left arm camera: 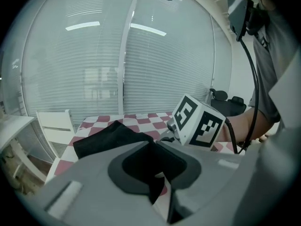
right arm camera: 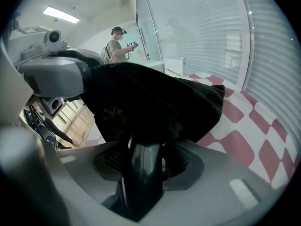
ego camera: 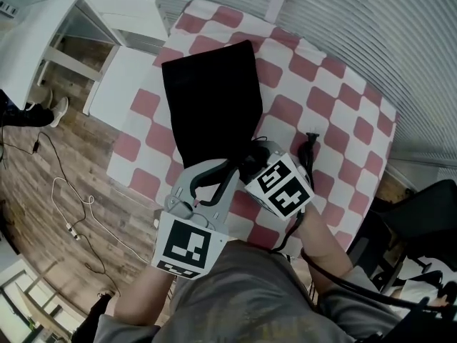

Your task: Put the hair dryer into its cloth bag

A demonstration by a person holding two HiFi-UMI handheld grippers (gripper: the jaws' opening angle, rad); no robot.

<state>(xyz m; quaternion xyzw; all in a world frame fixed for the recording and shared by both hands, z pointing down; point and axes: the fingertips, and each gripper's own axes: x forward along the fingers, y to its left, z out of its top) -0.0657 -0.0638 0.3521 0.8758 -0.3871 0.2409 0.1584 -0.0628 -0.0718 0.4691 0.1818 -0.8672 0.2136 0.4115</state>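
On the right gripper (right arm camera: 143,167) the fingers are clenched around the dark, glossy handle of the hair dryer (right arm camera: 143,185). The handle stands up between them and runs straight out along the line the gripper points. Its upper end disappears into the black cloth bag (right arm camera: 155,102), so the dryer's head appears to be inside the bag's mouth already, though the fabric hides how far in it sits.

On the left gripper (left arm camera: 160,178) the fingers are pressed together on a fold of the same black cloth, at the bag's near edge. They appear to be holding the mouth up and open just beside the right gripper (ego camera: 255,154).

In the head view the bag (ego camera: 211,98) lies on the checkered tabletop (ego camera: 328,98), with its long axis running away from the person and its mouth at the near end, where both grippers meet. A black cord with its plug (ego camera: 310,143) trails on the tabletop just to the right.

The coming move turns on one alignment: the dryer lies directly ahead of the right fingers, handle roughly in line with the bag's length, so the likely push is forward and down into the bag while the left gripper (ego camera: 218,170) keeps the mouth taut. The loose cord will probably need tucking in afterwards.
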